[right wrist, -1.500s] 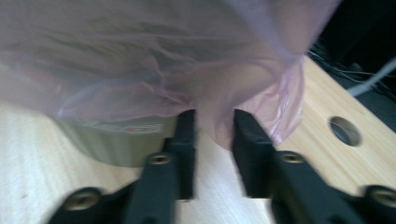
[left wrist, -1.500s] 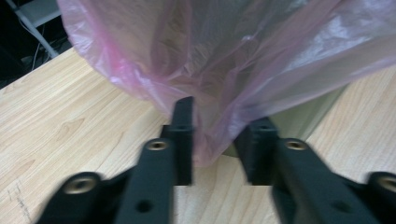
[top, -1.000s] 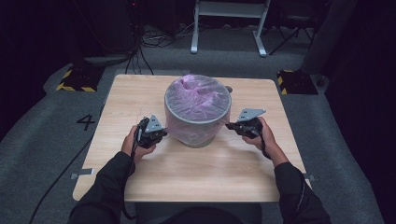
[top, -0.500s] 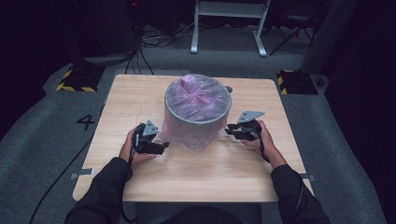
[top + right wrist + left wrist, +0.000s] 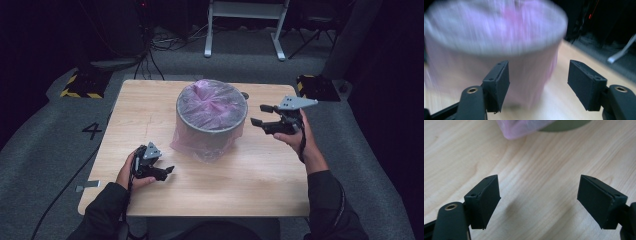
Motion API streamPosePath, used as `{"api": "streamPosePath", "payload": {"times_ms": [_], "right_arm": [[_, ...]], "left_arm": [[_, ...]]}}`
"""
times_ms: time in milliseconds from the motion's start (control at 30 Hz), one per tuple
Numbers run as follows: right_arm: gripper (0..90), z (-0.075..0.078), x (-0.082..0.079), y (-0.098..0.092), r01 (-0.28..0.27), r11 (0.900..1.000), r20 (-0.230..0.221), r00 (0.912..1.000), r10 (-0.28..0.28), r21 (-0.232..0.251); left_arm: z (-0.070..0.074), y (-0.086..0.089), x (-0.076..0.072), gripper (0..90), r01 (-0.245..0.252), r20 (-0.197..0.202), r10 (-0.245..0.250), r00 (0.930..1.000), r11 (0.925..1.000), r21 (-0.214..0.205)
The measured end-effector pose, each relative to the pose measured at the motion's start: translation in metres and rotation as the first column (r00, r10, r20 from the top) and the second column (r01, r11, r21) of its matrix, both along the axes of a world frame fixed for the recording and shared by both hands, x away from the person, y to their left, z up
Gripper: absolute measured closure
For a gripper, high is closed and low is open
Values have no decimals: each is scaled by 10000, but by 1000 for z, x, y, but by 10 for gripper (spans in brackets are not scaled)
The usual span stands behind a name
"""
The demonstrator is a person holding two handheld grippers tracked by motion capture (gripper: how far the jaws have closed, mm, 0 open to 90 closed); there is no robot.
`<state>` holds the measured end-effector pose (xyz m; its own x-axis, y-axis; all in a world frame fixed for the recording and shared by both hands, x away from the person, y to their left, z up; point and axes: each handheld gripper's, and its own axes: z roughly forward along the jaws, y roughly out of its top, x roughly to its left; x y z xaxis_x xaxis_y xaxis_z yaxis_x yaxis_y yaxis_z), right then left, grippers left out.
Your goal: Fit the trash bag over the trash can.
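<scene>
Left gripper (image 5: 167, 171): low over table (image 5: 260, 175), jaws just opened wide, empty.
Right gripper (image 5: 257, 115): raised beside bin (image 5: 211, 120), jaws just opened wide, empty.
Room: bare wood near front edge.

The left claw (image 5: 167, 170) sits low over the table (image 5: 260, 175), on the person's side of the bin (image 5: 212, 120) and to its left, its jaws just opened wide with nothing between them. The right claw (image 5: 262, 115) is held higher, just right of the bin's rim, pointing toward it, jaws likewise just opened and holding nothing. Both forearms reach in from the near edge.
</scene>
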<state>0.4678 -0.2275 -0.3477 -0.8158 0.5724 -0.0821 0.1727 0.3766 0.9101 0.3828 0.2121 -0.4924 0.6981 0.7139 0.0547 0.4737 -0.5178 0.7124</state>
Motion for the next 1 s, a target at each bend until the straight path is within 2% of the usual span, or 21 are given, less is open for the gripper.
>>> {"api": "streamPosePath", "payload": {"times_ms": [67, 100, 133, 200, 267, 367, 433, 500, 533, 567, 600, 667, 700, 733, 767, 800, 900, 1000], "right_arm": [[342, 18, 2, 9, -68, 9995, 232, 9997, 61, 301], [342, 26, 3, 15, -99, 9996, 325, 9994, 90, 266], [343, 32, 5, 22, -123, 9998, 443, 9990, 116, 160], [343, 43, 8, 39, -272, 9996, 586, 9979, 279, -118], [344, 51, 13, 57, -539, 9985, 544, 9970, 545, -127], [334, 59, 18, 85, -926, 9918, 505, 9940, 973, -880], [334, 59, 25, 109, -1128, 9800, -3, 9934, 1143, -1641], [343, 54, 30, 129, -1073, 9640, -98, 9941, 1082, -2435], [344, 52, 32, 135, -1157, 9568, -320, 9933, 1112, -2666], [343, 50, 33, 140, -1257, 9480, -454, 9920, 1175, -2923], [338, 47, 35, 146, -1358, 9335, -576, 9907, 1237, -3320], [332, 44, 37, 152, -1544, 9172, -1002, 9869, 1261, -3672], [329, 41, 38, 156, -1481, 9038, -1013, 9880, 1169, -4015], [329, 41, 39, 157, -1378, 9047, -1016, 9892, 1053, -4031], [329, 40, 41, 158, -1284, 9065, -1141, 9894, 896, -4021], [325, 38, 43, 159, -1332, 9041, -1365, 9871, 842, -4059], [299, 32, 45, 165, -1400, 8746, -1708, 9831, 667, -4643], [284, 29, 45, 168, -1380, 8635, -1717, 9833, 607, -4851]], "left_arm": [[-4, -2, 0, 182, 122, -181, -120, 9998, 9999, 93], [-6, -3, 0, 180, 156, -313, -152, 9994, 9998, 119], [-7, -3, 1, 179, 234, -264, -233, 9994, 9997, 62], [-8, -2, 2, 174, 219, -462, -226, 9987, 9996, -175], [-9, -1, 4, 168, 273, -525, -288, 9982, 9992, -292], [-11, 1, 6, 156, 451, -475, -468, 9978, 9983, -369], [-11, 2, 7, 146, 569, -438, -585, 9973, 9977, -372], [-11, 2, 8, 145, 596, -435, -612, 9972, 9976, -364], [-11, 2, 7, 145, 592, -443, -609, 9972, 9976, -367], [-11, 2, 7, 146, 592, -440, -609, 9972, 9976, -370], [-11, 2, 8, 145, 594, -435, -610, 9972, 9976, -367], [-11, 2, 8, 145, 594, -435, -610, 9972, 9976, -367], [-11, 2, 7, 145, 596, -455, -613, 9971, 9975, -375], [-11, 2, 8, 145, 594, -439, -610, 9972, 9976, -368], [-11, 2, 7, 145, 596, -456, -613, 9971, 9975, -376], [-11, 2, 8, 145, 602, -449, -618, 9971, 9975, -369], [-11, 2, 8, 146, 613, -450, -630, 9970, 9974, -372], [-11, 2, 8, 145, 615, -438, -631, 9970, 9974, -363]]}}
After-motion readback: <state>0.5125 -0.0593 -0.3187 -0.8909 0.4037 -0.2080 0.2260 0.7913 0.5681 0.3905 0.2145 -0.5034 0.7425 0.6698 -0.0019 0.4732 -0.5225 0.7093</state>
